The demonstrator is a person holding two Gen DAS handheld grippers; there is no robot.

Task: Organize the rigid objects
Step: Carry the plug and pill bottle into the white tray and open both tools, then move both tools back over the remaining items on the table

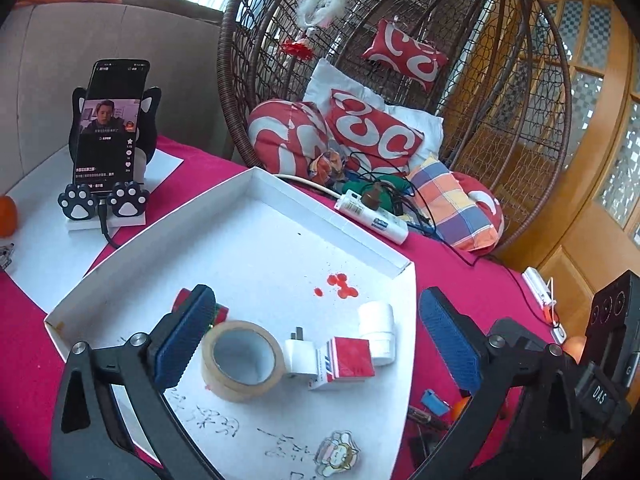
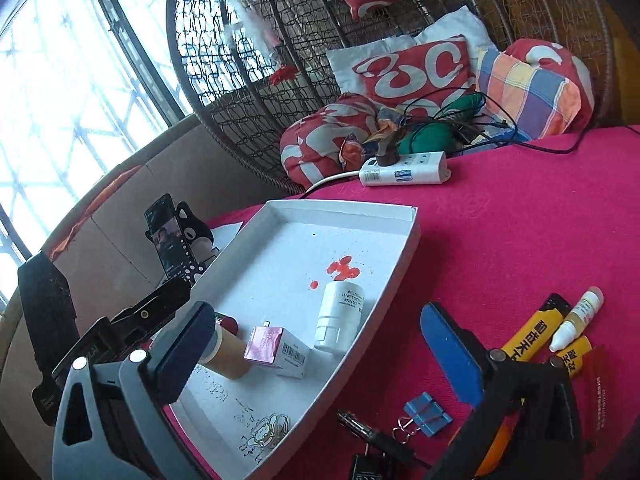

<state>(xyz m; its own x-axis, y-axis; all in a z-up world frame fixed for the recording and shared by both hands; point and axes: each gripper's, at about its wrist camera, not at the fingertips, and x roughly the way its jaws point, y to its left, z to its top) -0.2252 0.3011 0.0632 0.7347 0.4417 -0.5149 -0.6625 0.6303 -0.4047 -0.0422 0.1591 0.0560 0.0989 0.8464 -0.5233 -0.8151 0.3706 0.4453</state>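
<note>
Both hand-held grippers, left (image 1: 316, 340) and right (image 2: 320, 348), were spread wide and held nothing. Between the left one's fingers, a tape roll (image 1: 242, 360), charger (image 1: 300, 354) and small box (image 1: 348, 360) lay in a white tray (image 1: 360, 240).

Tray (image 1: 132, 248) on the table (image 1: 460, 280). In the tray, near end, a row left to right from the left wrist view: tape roll (image 1: 242, 360), plug adapter (image 1: 300, 354), small box (image 1: 346, 362), bottle (image 1: 377, 330) lying on its side. Phone on stand (image 1: 110, 132) behind-left of tray. Power strip (image 1: 372, 216) behind tray. Right of tray on table: binder clip (image 2: 427, 413), lighters (image 2: 534, 330), dropper bottle (image 2: 578, 318) lying across them.
</note>
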